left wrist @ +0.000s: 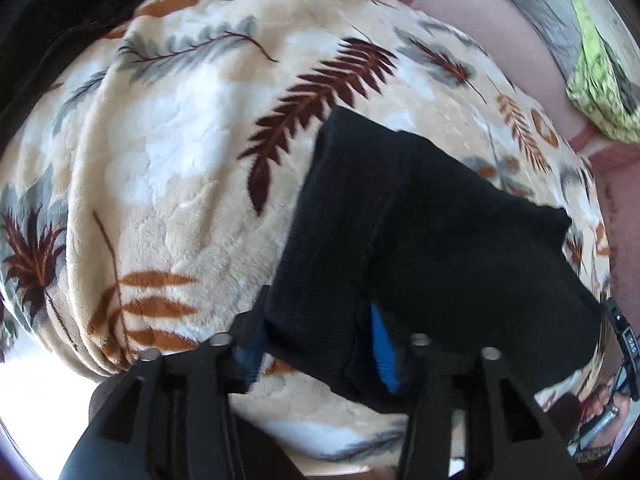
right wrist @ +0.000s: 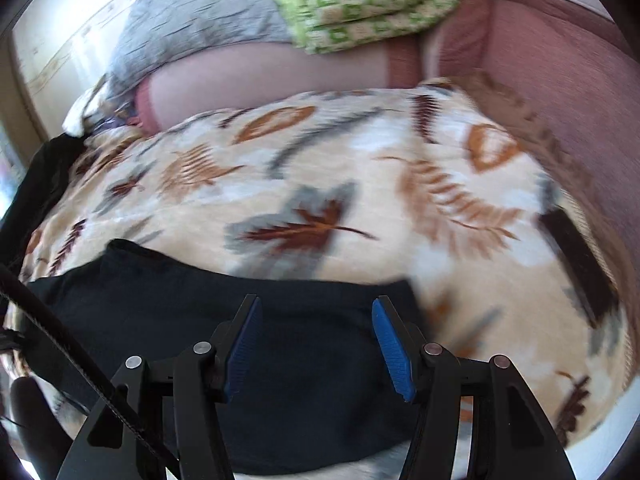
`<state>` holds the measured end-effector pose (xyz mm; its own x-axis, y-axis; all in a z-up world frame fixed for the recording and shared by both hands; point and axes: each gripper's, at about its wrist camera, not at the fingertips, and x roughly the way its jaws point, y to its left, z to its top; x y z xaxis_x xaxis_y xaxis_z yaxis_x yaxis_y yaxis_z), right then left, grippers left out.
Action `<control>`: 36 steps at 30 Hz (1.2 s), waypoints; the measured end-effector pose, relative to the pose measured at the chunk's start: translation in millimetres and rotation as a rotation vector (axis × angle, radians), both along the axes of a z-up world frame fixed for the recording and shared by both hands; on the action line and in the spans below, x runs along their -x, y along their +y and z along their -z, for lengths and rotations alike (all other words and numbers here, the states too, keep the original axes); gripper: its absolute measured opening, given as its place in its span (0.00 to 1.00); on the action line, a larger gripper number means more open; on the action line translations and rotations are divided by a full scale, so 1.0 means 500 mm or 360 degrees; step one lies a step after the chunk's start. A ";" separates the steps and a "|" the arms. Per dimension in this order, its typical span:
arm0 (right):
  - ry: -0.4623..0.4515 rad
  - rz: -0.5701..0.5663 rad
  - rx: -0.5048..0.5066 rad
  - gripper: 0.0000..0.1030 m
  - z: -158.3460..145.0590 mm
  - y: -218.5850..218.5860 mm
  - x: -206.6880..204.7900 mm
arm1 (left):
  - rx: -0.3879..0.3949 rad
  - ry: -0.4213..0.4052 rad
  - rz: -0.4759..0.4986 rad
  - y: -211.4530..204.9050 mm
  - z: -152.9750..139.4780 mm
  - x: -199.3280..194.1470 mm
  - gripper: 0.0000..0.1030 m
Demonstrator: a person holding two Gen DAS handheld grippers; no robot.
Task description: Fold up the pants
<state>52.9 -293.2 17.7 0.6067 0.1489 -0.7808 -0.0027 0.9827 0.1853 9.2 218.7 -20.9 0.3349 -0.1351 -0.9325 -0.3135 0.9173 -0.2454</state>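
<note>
One pair of black pants [left wrist: 420,232] lies folded into a thick slab on a plush blanket [left wrist: 160,152] — cream pile printed with rust, brown and grey fern and leaf shapes, rumpled into soft ridges. The pants are a fine ribbed knit, matte, with a stitched seam running down the near layer and squared corners at the far end.

The left gripper [left wrist: 316,348], black plastic with ribbed blue pads, points steeply down at the near edge of the bundle. The knit sits between its two fingers: the right pad [left wrist: 384,348] shows through a gap in the folds, the left one lies along the cloth's edge. Whether the pads are actually pressing the cloth cannot be told.

In the right wrist view the right gripper [right wrist: 318,344] hovers above the pants [right wrist: 200,320], its two blue pads spread wide with nothing between them; the picture is smeared with motion. A black cable [right wrist: 80,360] crosses the lower left corner.

Beyond the blanket, a dusty-pink sheet [right wrist: 560,100] covers the bed. Two more cloths rest at the far side — a green-and-cream checked one [right wrist: 360,4], folded, and a grey crinkled one [right wrist: 192,20]. A pale wall with bright daylight stands behind them.
</note>
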 end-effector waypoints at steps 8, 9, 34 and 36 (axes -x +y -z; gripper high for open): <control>0.0050 -0.0505 -0.0230 0.60 -0.009 0.245 -0.101 | 0.0125 -0.0208 -0.0085 0.032 -0.020 0.055 0.60; 0.0066 -0.0557 -0.0269 0.60 -0.004 0.274 -0.115 | 0.0132 -0.0246 -0.0100 0.035 -0.026 0.069 0.61; -0.0075 0.0109 -0.0655 0.70 -0.030 -0.012 0.005 | -0.0083 -0.0309 0.0177 -0.086 -0.090 0.080 0.68; -0.0110 0.0289 -0.0723 0.73 -0.026 -0.098 0.067 | -0.0061 -0.0317 0.0329 -0.155 -0.102 0.052 0.68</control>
